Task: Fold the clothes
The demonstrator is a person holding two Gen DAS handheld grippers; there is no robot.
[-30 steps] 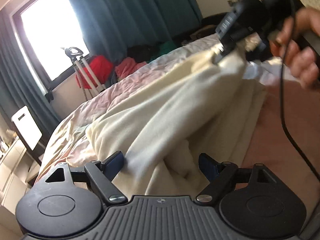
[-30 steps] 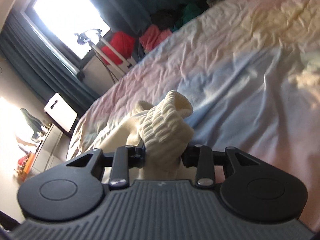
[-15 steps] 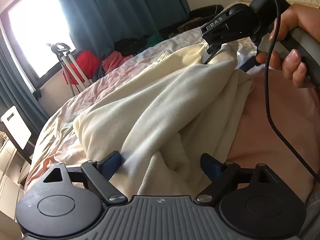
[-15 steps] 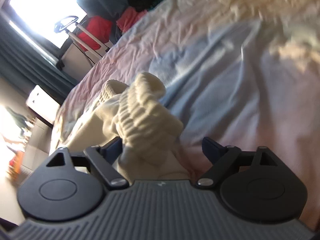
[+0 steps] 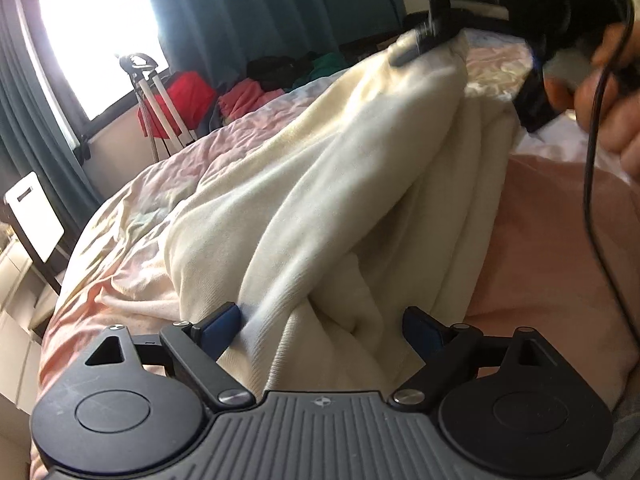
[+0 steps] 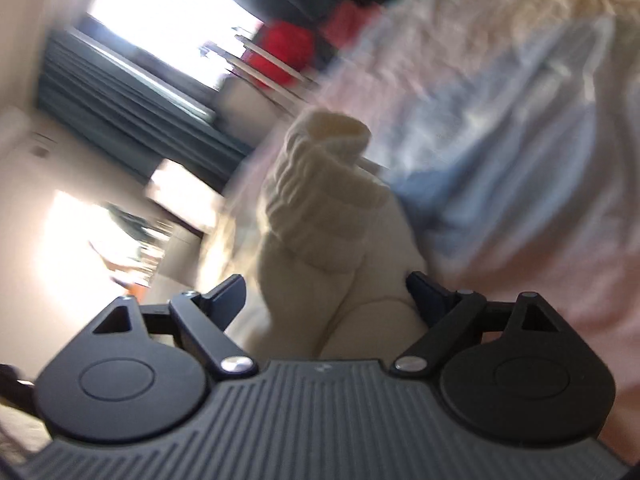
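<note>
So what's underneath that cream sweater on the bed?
Around the cream sweater a crumpled pastel pink and blue bedsheet shows. Whatever lies directly under its bunched folds is covered.

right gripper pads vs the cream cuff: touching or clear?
Cannot tell. In the right wrist view the right gripper has just opened wide; the left pad shows a gap, but the cream cuff bulges against the right pad, blurred.

Cream sweater, plain knit body, ribbed cuff same cream. Bed sheet pastel, washed pink and peach with pale blue patches. My left gripper black body, dark blue pads; my right gripper black too, grey ridged base. Curtains dark teal. Clothes pile bright red, coral pink, black, green. Cable black.
</note>
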